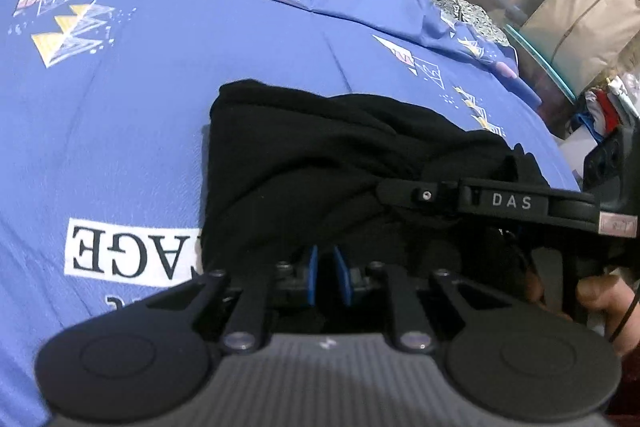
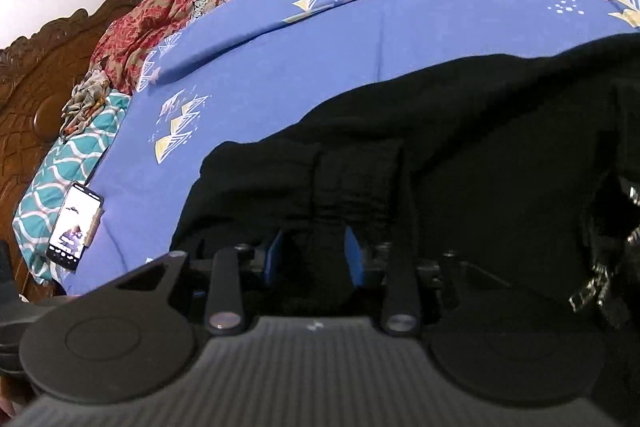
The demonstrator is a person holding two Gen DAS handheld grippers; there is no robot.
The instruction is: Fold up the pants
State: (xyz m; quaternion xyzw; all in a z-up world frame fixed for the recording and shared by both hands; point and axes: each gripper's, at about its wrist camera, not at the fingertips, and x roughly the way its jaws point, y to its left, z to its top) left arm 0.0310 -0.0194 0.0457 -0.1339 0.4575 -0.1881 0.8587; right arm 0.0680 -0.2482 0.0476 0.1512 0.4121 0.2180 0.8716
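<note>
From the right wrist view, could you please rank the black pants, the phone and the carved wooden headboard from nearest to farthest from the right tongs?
1. Black pants: directly at the right tongs, with cloth between the pads.
2. Phone: off to the left, lying at the edge of the blue bedsheet.
3. Carved wooden headboard: farther left, beyond the phone.

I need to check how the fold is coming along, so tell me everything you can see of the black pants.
The black pants are plain, soft, matte cloth, bunched in a thick rumpled bundle with rounded edges, not yet a flat neat fold. They lie on the blue patterned bedsheet, partly covering its white printed label. The left gripper is shut on the near edge of the cloth. In the right wrist view, cloth lies between the fingers of the right gripper; whether they press on it cannot be told.
</note>
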